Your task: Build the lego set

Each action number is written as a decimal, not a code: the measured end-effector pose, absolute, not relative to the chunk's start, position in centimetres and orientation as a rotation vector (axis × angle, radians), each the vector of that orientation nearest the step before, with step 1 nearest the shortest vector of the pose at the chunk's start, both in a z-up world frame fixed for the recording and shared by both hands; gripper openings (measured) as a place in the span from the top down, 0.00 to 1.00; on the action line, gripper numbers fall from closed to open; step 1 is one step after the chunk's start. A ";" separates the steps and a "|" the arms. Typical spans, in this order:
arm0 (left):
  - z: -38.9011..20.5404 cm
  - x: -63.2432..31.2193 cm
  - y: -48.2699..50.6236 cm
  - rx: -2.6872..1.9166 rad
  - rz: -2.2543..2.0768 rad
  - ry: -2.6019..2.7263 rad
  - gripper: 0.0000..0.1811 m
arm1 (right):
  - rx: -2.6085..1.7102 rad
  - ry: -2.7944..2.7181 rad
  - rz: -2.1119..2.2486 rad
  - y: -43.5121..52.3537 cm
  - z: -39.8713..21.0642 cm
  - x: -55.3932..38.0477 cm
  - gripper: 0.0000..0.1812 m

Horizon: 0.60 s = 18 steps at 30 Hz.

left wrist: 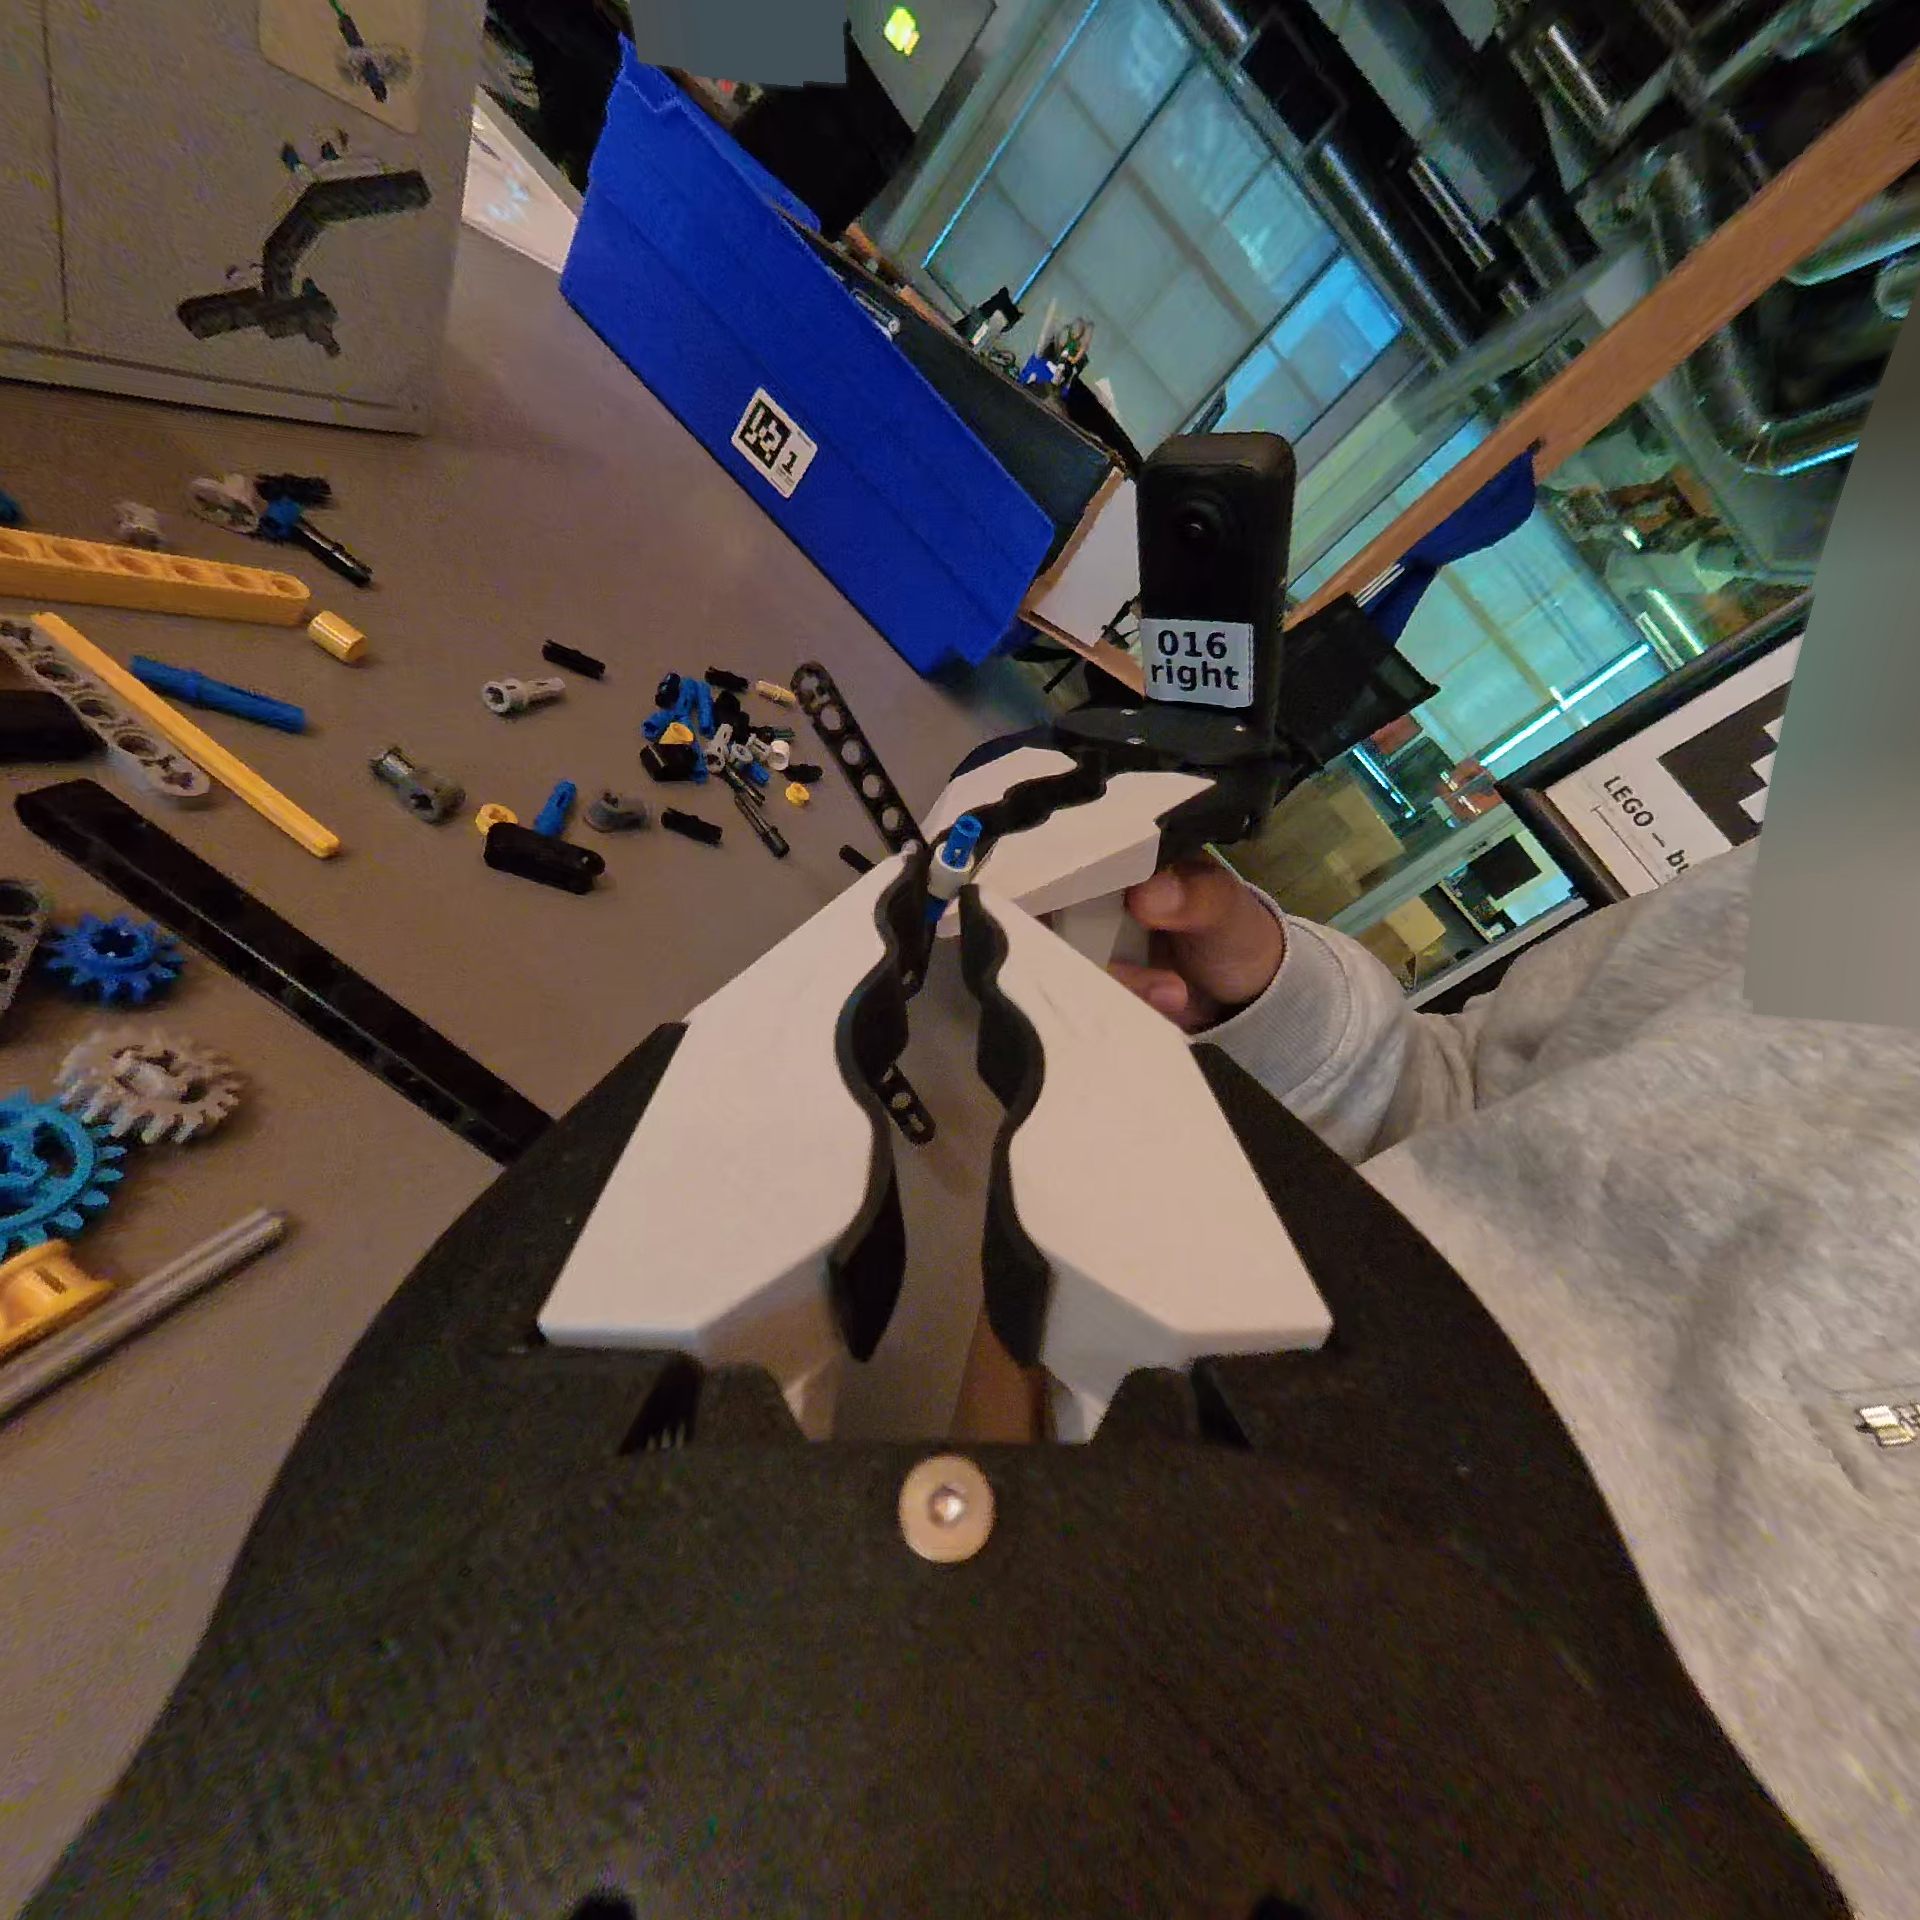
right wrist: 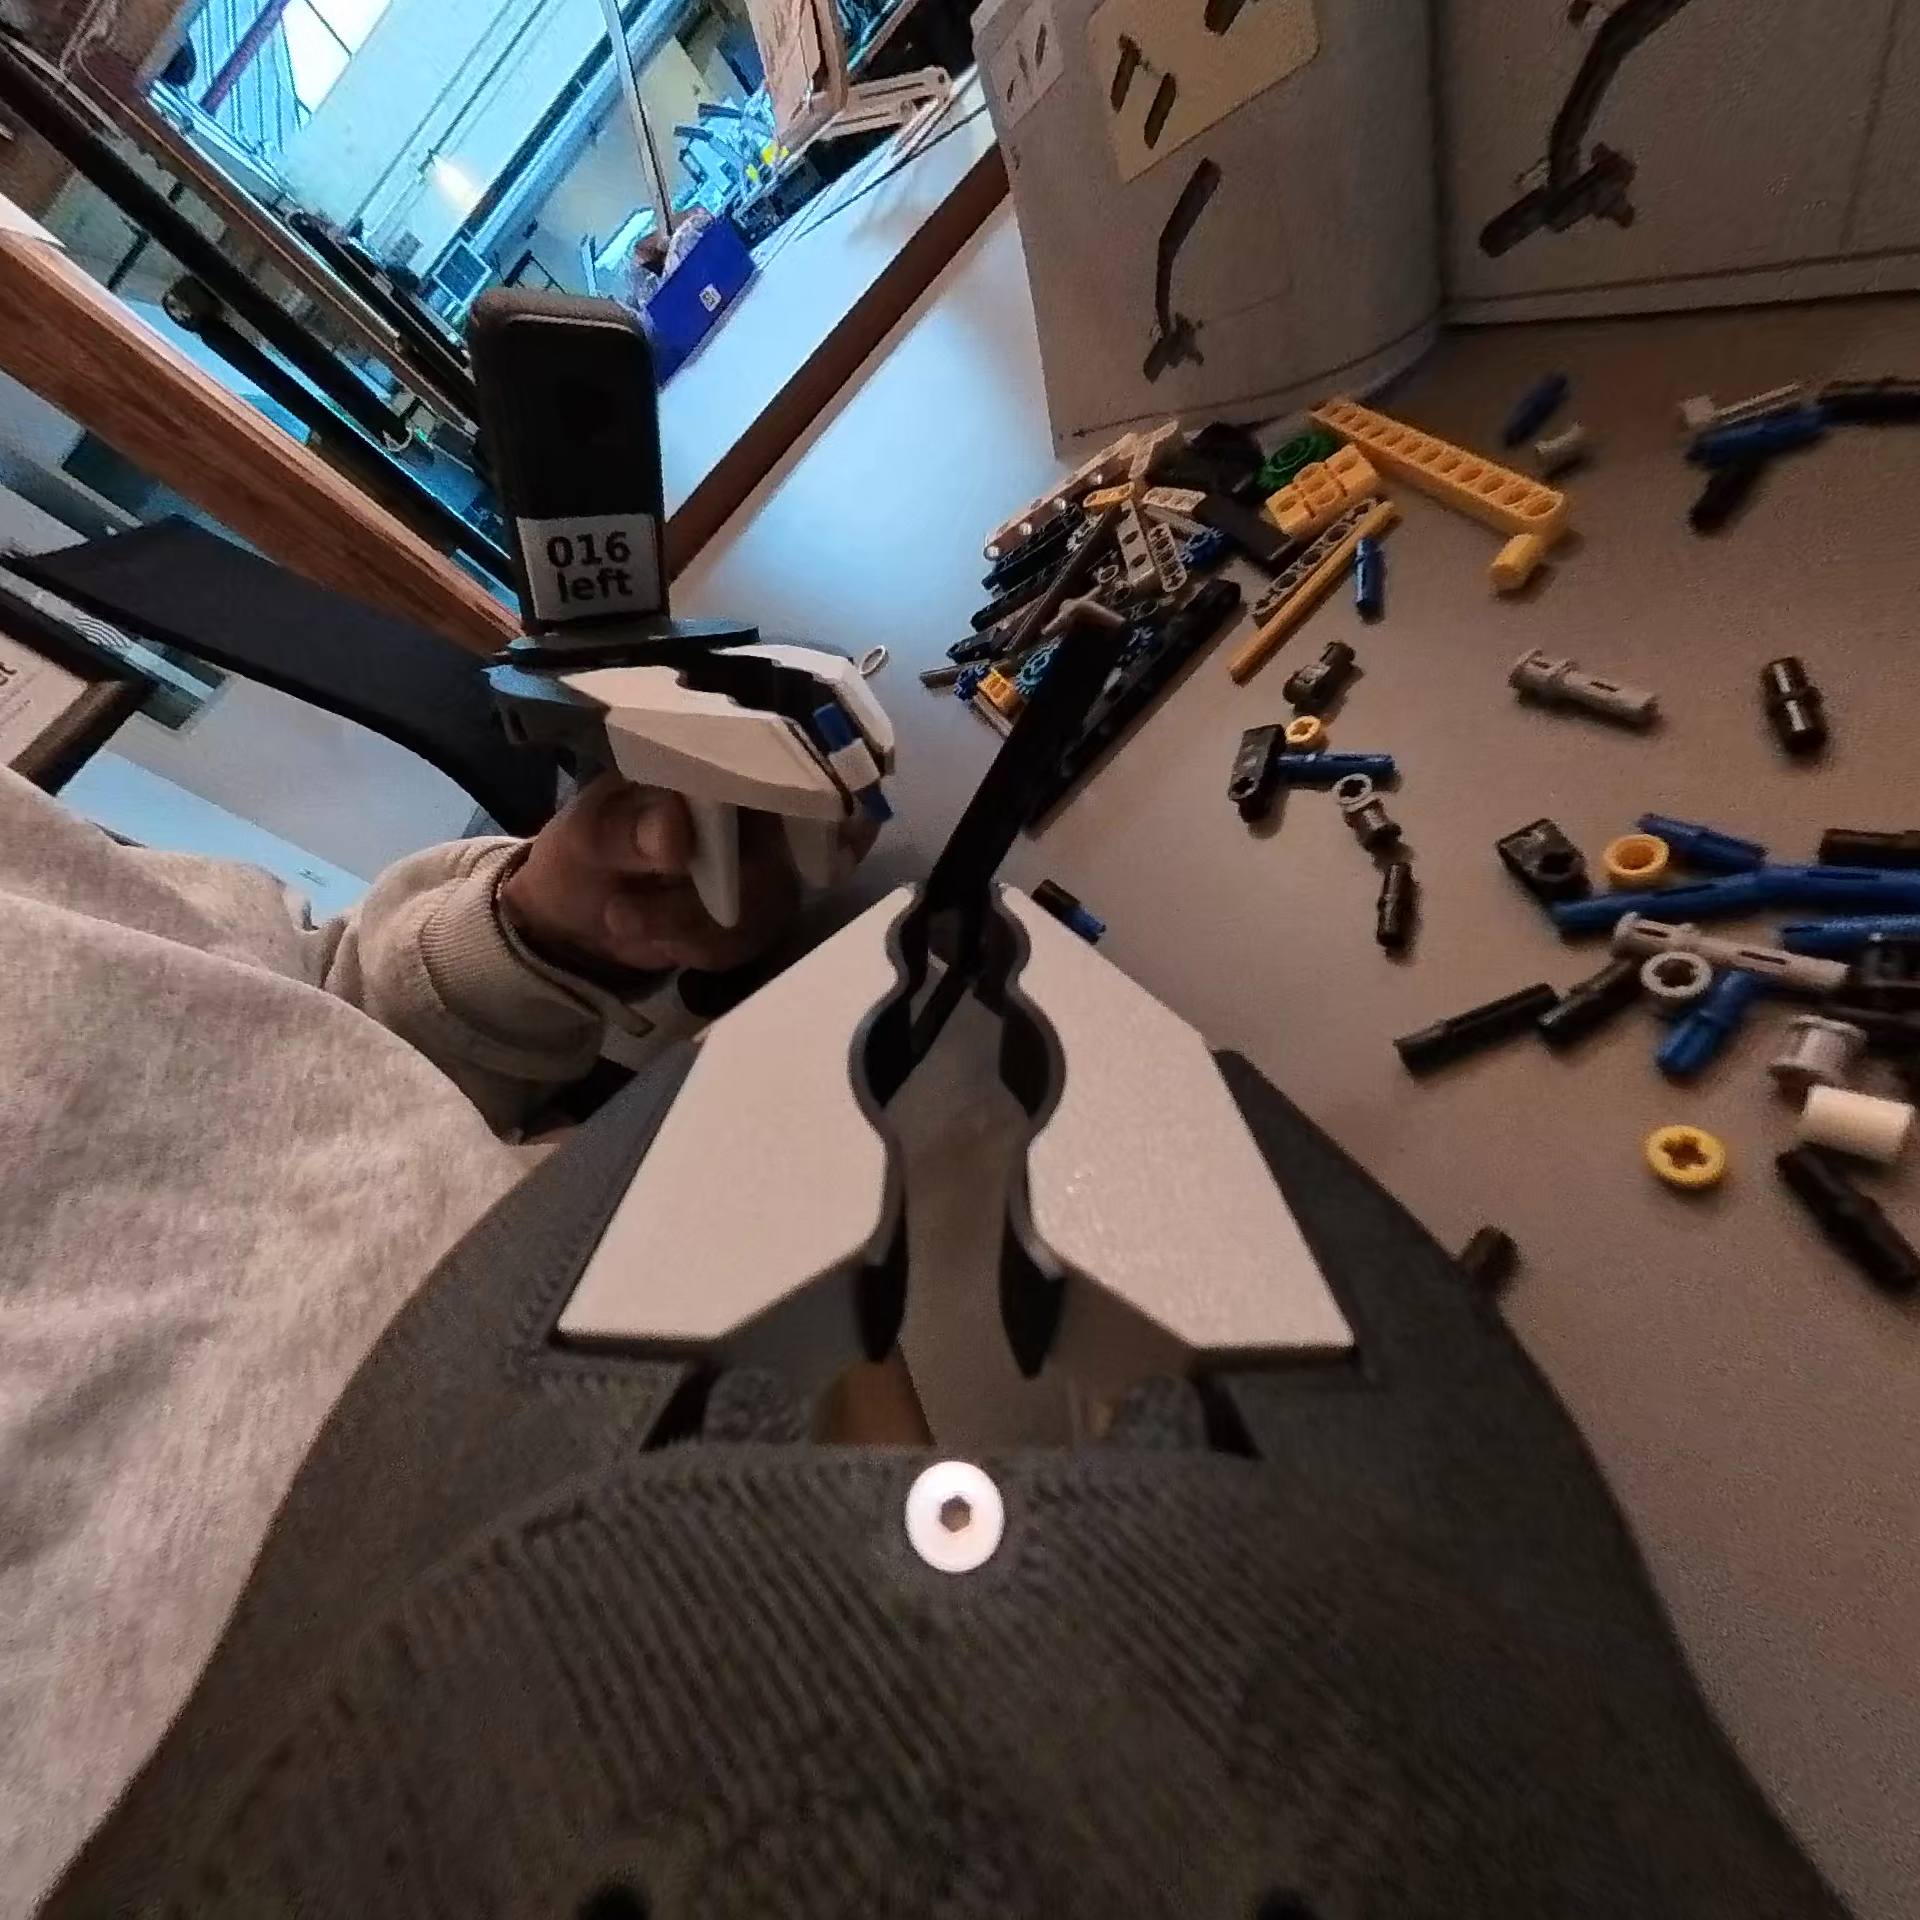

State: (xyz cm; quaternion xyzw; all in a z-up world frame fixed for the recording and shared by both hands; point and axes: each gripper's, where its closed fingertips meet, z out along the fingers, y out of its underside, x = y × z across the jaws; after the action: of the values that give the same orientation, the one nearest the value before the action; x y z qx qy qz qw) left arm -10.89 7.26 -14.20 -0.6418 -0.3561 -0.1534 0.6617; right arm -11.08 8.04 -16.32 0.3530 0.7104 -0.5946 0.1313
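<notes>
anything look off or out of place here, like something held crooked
Nothing looks damaged. The long black beam sits diagonally in the right gripper, not along its fingers. The left gripper pinches a blue-and-white pin at its tips. Loose lego parts are scattered over the table, normal mid-build.

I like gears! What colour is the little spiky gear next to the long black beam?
Blue. The small gear shows best in the left wrist view.
</notes>
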 end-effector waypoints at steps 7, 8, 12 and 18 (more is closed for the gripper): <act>-14.3 -10.9 7.3 -1.457 -0.354 -0.806 0.97 | 1.033 2.098 -1.725 8.0 -16.6 -11.2 0.96; -14.3 -10.9 7.3 -1.455 -0.355 -0.808 0.97 | 1.040 2.107 -1.720 8.0 -16.7 -11.3 0.96; -14.3 -10.9 7.3 -1.458 -0.353 -0.807 0.97 | 1.072 2.138 -1.704 8.0 -17.1 -11.5 0.96; -14.4 -11.0 7.3 -1.452 -0.361 -0.812 0.97 | 1.112 2.184 -1.684 8.0 -17.6 -11.8 0.95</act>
State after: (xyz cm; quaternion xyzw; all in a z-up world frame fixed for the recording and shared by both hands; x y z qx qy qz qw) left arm -10.96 7.33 -14.35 -0.6415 -0.3587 -0.1596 0.6591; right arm -11.83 8.03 -17.61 0.3728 0.7318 -0.5643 0.0840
